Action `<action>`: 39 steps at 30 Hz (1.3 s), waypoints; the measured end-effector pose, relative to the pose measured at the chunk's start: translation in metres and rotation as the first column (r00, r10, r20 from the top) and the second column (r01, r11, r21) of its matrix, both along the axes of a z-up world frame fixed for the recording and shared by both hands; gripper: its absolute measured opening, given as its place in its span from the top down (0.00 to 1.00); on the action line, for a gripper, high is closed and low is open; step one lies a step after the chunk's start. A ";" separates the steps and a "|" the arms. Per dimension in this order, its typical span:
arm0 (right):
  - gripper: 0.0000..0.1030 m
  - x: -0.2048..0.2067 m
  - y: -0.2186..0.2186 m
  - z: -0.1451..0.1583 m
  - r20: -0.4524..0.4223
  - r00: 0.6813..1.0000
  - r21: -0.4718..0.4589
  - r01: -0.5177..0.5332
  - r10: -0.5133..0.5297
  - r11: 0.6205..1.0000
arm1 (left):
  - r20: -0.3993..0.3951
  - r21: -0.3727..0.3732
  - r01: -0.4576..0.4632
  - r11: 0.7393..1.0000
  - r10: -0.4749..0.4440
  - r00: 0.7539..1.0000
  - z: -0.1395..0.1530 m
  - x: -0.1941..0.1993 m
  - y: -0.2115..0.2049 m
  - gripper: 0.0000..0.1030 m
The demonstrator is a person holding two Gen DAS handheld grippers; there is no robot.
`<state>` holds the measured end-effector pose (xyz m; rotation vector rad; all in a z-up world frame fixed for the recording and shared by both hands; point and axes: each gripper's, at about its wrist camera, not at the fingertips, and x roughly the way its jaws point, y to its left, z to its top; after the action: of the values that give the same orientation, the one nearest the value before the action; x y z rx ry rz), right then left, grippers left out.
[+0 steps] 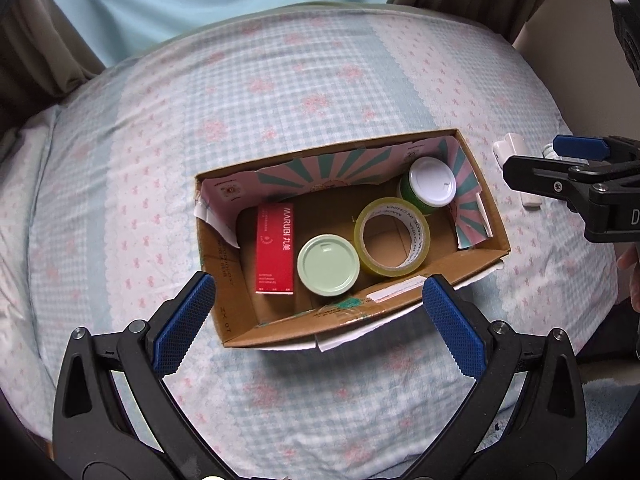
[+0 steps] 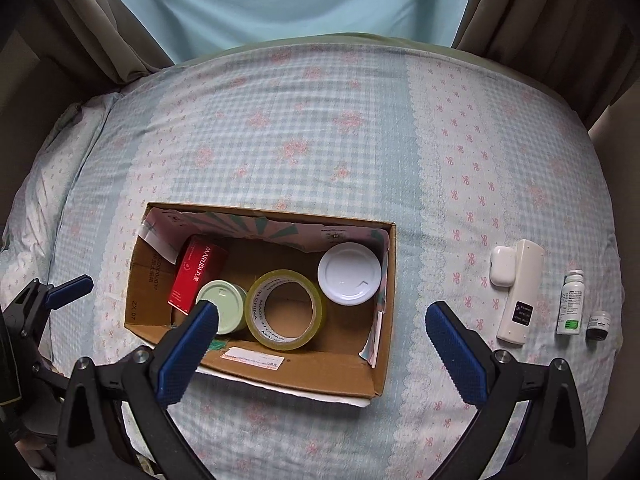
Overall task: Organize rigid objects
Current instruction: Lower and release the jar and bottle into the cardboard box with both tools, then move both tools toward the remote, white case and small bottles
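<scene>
An open cardboard box [image 1: 404, 304] [image 2: 316, 376] sits on the bed. Inside lie a red carton [image 1: 275, 249] [image 2: 192, 276], a pale green lidded tin [image 1: 328, 264] [image 2: 224, 300], a roll of yellowish tape [image 1: 394, 236] [image 2: 285, 309] and a white-lidded green jar [image 1: 432, 182] [image 2: 349, 273]. To the right of the box lie a white earbud case [image 2: 502, 266], a white remote [image 2: 520, 300], a white bottle [image 2: 571, 303] and a small dark jar [image 2: 598, 325]. My left gripper [image 1: 318, 308] is open and empty above the box's near wall. My right gripper [image 2: 320, 332] is open and empty over the box's near side.
The bed [image 2: 320, 140] has a checked blue and pink floral cover. Curtains [image 2: 120, 20] and a pale blue wall stand behind it. The right gripper shows at the right edge of the left wrist view [image 1: 576, 172], above the white items.
</scene>
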<state>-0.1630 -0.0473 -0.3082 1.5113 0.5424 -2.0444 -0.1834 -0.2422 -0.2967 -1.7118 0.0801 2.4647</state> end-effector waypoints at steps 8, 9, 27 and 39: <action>0.00 0.038 0.029 0.040 -0.054 0.998 0.007 0.021 -0.021 1.000 | -0.033 0.017 0.020 1.000 -0.019 0.999 0.027 0.030 0.008 0.00; 0.00 0.041 0.035 0.044 -0.053 0.998 0.006 0.031 -0.031 0.999 | -0.034 0.025 0.024 0.999 -0.023 0.999 0.028 0.034 0.010 0.00; 0.00 0.052 0.190 0.098 -0.106 0.951 -0.060 0.286 -0.291 0.956 | -0.108 0.089 0.031 0.996 -0.021 0.994 0.066 0.070 0.098 0.00; 0.00 -0.015 0.314 0.107 -0.099 0.948 -0.050 0.299 -0.303 0.953 | -0.103 0.057 0.051 0.997 -0.045 0.994 0.070 0.062 0.249 0.00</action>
<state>-0.1780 0.2671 -0.2015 1.5500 0.3284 -2.3632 -0.1210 0.0069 -0.2268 -1.5429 0.0563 2.4918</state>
